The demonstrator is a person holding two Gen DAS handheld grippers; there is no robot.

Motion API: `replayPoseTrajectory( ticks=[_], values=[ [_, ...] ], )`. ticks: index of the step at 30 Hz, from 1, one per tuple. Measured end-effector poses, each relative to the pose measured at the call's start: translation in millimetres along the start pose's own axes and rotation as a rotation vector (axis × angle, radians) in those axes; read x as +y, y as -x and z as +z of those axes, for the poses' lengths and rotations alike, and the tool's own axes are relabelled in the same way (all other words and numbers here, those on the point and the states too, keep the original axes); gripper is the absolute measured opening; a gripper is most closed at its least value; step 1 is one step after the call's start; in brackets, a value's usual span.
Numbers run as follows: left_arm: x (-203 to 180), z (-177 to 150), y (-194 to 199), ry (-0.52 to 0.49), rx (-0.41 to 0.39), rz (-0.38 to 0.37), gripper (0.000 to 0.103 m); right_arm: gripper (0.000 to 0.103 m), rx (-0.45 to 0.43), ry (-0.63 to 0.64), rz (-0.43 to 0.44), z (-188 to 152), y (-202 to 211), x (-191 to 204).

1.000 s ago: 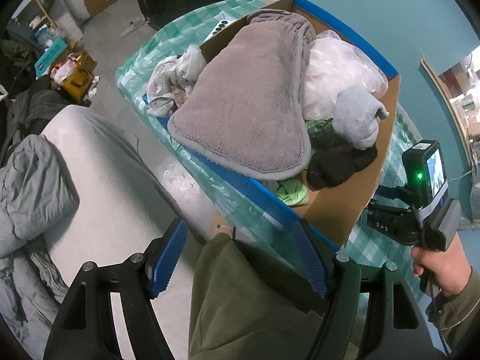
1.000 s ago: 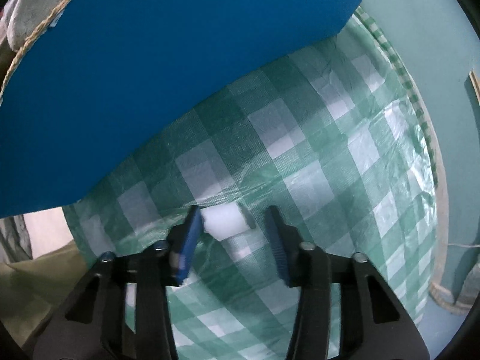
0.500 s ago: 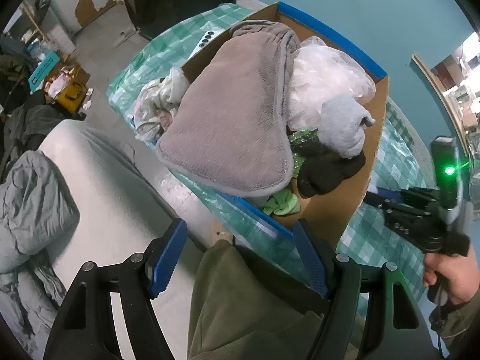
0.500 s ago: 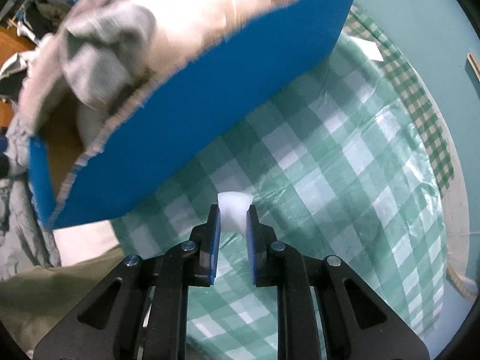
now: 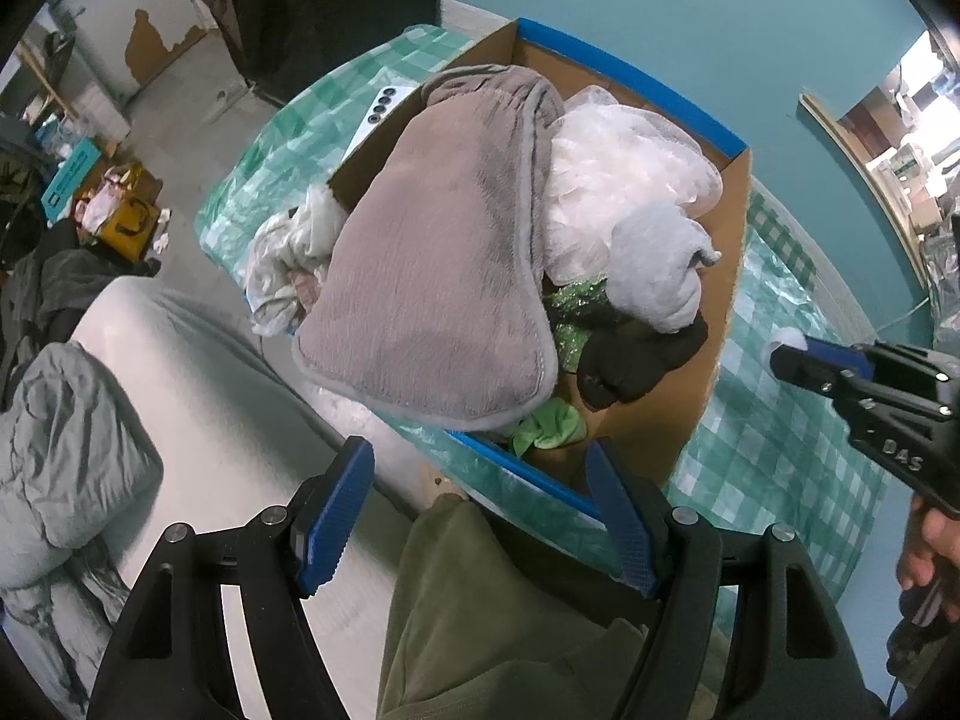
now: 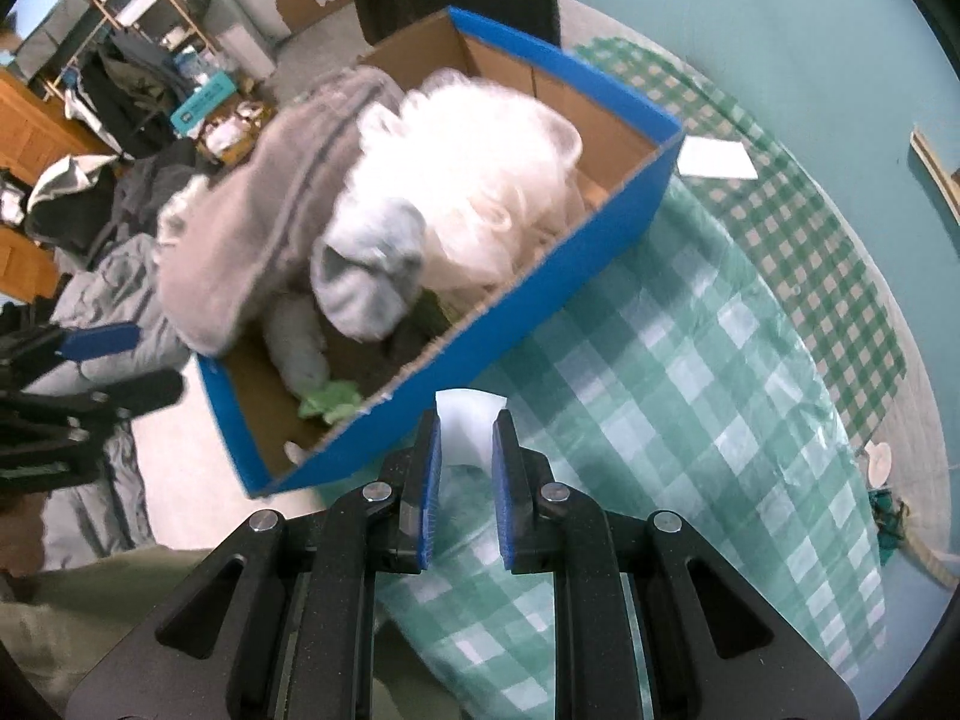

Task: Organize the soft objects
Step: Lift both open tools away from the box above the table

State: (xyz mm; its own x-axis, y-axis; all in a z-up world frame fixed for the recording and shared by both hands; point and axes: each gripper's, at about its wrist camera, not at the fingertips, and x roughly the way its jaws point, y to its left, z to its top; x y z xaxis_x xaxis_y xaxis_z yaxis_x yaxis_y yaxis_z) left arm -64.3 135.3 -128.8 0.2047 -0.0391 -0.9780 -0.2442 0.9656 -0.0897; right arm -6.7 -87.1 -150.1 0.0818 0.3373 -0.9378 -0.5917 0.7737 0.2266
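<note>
- Soft white foam-like wad [image 6: 468,420], small and squashy, sits pinched between the blue pads of the right gripper [image 6: 467,450], raised clear of the green-and-white checked plastic cloth on the table [image 6: 690,372], just beside the near right wall of the box.
- It looks very light and springy, so I judge that a mild squeeze across its middle is enough; its top pokes out past the fingertips, so little of it is actually clamped and it could slip.
- Left gripper [image 5: 480,510] hangs with its ribbed blue pads spread wide and nothing between them, above an olive-green trouser leg [image 5: 510,630] and the near edge of the table.
- Cardboard box with blue outer faces [image 5: 708,396] is stiff, brown inside and heaped nearly full.
- Lowest and nearest in it lies a lime-green fluffy cloth [image 5: 549,423], then a black fuzzy bundle [image 5: 636,354] and a glittery green fabric [image 5: 570,306].
- Large grey plush mat with a stitched rim [image 5: 432,258] drapes limply over the left wall; it will fold and sag wherever it is taken.
- Pale blue-grey sock [image 5: 660,264] rests on a billowy white netting [image 5: 618,168]; the netting looks airy and could snag on the pad ridges.
- Beyond the box stands a teal wall [image 5: 720,18].
</note>
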Motion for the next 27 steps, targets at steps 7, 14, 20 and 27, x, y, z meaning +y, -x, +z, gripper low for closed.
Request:
replayPoseTrajectory(
  ticks=[7, 14, 20, 27],
  values=[
    [3.4, 3.8, 4.0, -0.016, -0.012, 0.005, 0.075, 0.015, -0.034, 0.034, 0.033, 12.0, 13.0, 23.1],
    [13.4, 5.8, 7.0, -0.023, -0.021, 0.015, 0.075, 0.015, -0.018, 0.078, 0.06, 18.0, 1.8, 49.1],
    [21.1, 8.1, 10.2, -0.032, -0.031, 0.021, 0.075, 0.015, 0.003, 0.101, 0.063, 20.9, -9.2, 67.5],
    [27.7, 9.9, 11.9, -0.041, -0.037, 0.019, 0.075, 0.024, 0.01, 0.088, 0.058, 24.2, -11.5, 75.2]
  ],
)
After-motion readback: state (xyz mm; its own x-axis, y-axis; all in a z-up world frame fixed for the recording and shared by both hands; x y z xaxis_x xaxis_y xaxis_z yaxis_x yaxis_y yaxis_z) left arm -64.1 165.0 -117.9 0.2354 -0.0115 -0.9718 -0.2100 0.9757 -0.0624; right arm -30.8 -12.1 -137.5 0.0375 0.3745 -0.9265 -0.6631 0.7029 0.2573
